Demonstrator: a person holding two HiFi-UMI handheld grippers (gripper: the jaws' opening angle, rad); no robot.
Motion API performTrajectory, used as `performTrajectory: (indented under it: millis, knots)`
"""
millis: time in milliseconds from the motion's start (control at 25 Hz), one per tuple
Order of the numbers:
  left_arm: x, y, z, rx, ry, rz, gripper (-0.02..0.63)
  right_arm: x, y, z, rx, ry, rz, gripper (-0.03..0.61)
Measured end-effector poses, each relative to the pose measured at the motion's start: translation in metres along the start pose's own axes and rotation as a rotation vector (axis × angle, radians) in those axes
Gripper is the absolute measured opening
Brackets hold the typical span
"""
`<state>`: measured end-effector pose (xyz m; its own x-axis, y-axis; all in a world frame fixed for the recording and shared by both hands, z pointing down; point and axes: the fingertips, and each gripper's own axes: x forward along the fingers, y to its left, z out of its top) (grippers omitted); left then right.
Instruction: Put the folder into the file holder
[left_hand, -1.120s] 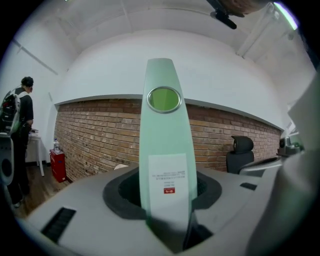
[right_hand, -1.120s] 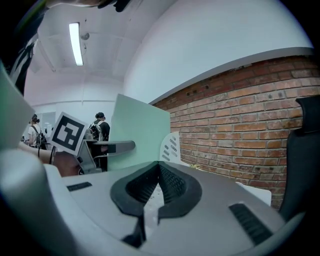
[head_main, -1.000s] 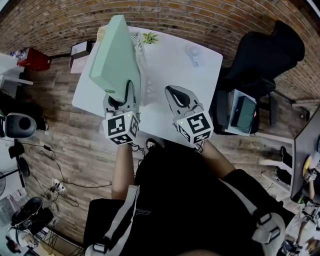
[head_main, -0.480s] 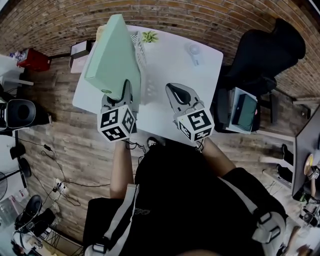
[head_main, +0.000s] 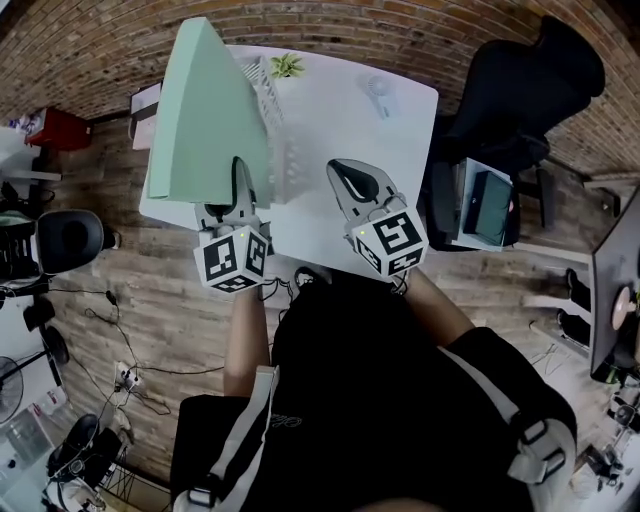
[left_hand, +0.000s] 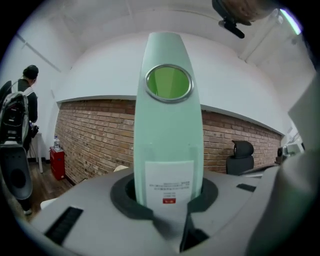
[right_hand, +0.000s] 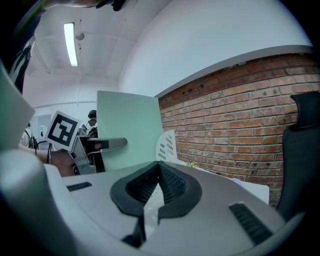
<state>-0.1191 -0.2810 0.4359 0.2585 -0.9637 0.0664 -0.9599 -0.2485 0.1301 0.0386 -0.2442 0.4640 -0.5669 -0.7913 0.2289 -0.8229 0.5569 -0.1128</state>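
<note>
A: Where's the folder (head_main: 205, 110)?

B: Up off the counter (head_main: 350, 130), on end in the left claw (head_main: 240, 190). Jaws closing on its spine. Right claw (head_main: 352, 180) is pinched together w/ nothing in it.

A: Step?

B: Carry. Next it goes over the file holder (head_main: 283, 150) just beside it, lined up w/ a slot (prob. half-hidden by the folder), then lowered.

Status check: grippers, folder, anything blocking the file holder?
Left gripper closing on folder, held upright. Right gripper shut, empty. File holder just right of folder; nothing seen blocking it.
</note>
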Motion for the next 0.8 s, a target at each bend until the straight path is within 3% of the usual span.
performTrajectory:
  millis: [400, 800]
  knots:
    - [0.008, -0.007, 0.002, 0.022, -0.071, -0.052, 0.126, -0.007, -0.002, 0.0, 0.002, -0.009, -0.018, 0.009]
    - [0.012, -0.004, -0.014, 0.03, -0.066, -0.053, 0.126, -0.01, -0.004, 0.0, 0.002, -0.004, -0.018, 0.009]
